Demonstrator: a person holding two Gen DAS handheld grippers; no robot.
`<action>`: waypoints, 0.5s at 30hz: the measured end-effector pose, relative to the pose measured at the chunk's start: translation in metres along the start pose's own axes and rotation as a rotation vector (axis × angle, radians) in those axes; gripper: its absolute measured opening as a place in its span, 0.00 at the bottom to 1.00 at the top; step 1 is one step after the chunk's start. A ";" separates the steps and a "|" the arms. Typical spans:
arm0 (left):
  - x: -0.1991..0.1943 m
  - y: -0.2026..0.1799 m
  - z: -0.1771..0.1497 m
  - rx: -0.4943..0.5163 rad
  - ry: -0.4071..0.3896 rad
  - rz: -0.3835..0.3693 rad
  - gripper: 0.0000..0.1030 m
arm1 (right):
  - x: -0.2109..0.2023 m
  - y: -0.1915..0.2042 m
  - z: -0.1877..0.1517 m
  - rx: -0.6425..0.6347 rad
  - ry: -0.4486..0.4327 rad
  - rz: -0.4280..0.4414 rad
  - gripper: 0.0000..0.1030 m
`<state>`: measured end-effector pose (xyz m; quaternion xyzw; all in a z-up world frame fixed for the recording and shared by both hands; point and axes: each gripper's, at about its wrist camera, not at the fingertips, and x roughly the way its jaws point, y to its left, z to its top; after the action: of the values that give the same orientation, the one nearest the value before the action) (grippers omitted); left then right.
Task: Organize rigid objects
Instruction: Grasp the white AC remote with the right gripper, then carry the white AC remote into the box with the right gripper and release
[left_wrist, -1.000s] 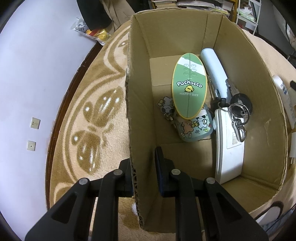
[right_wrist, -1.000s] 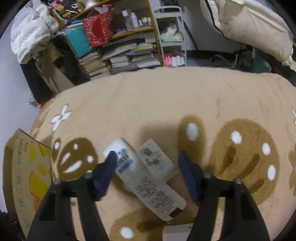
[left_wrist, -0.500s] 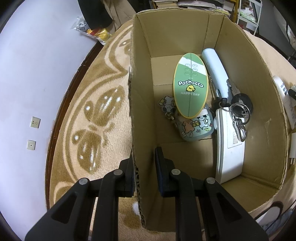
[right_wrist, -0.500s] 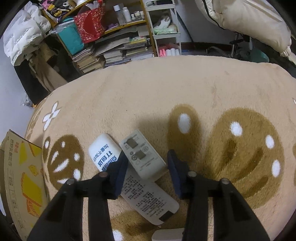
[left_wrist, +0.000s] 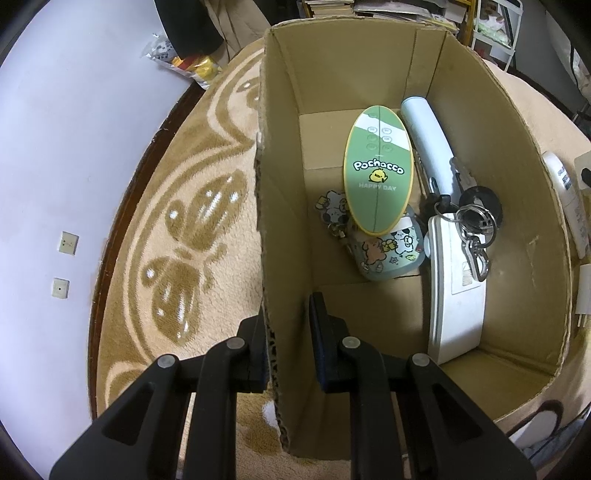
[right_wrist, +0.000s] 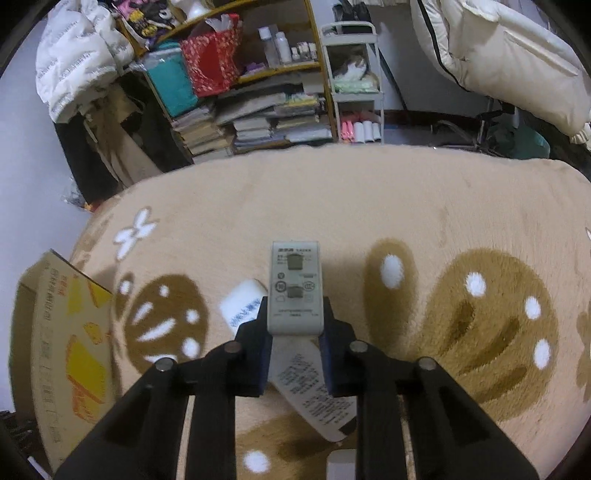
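My left gripper (left_wrist: 288, 325) is shut on the left wall of an open cardboard box (left_wrist: 280, 229), one finger outside, one inside. In the box lie a green oval Pochacco board (left_wrist: 376, 173), a pale blue tube (left_wrist: 424, 136), a cartoon-print pouch (left_wrist: 391, 254), a keychain charm (left_wrist: 332, 210), a white remote (left_wrist: 456, 295) and a bunch of keys (left_wrist: 476, 229). My right gripper (right_wrist: 295, 325) is shut on a small grey-white adapter (right_wrist: 295, 288) and holds it above the rug. A long white remote (right_wrist: 314, 384) lies on the rug under it.
The beige rug with brown patterns (right_wrist: 369, 206) covers the floor. The box also shows at the left in the right wrist view (right_wrist: 55, 350). Cluttered shelves and book stacks (right_wrist: 258, 110) stand behind the rug. A white remote (left_wrist: 565, 199) and a plug (left_wrist: 583, 295) lie right of the box.
My right gripper has closed on the grey-white adapter and lifted it off the rug, away from the long remote. My left gripper keeps its hold on the box wall.
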<state>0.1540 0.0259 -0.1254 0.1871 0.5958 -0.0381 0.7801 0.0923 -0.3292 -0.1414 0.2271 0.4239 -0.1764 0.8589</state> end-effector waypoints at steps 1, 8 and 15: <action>0.000 0.000 0.000 -0.001 -0.001 0.001 0.16 | -0.003 0.002 0.001 -0.002 -0.005 0.006 0.23; -0.002 -0.001 0.000 0.006 -0.007 0.000 0.16 | -0.031 0.036 0.004 -0.083 -0.052 0.046 0.23; -0.002 -0.003 -0.001 0.009 -0.007 -0.001 0.16 | -0.062 0.083 0.003 -0.187 -0.107 0.124 0.23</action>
<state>0.1516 0.0229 -0.1244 0.1899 0.5928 -0.0420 0.7815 0.0989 -0.2547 -0.0696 0.1621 0.3772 -0.0946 0.9069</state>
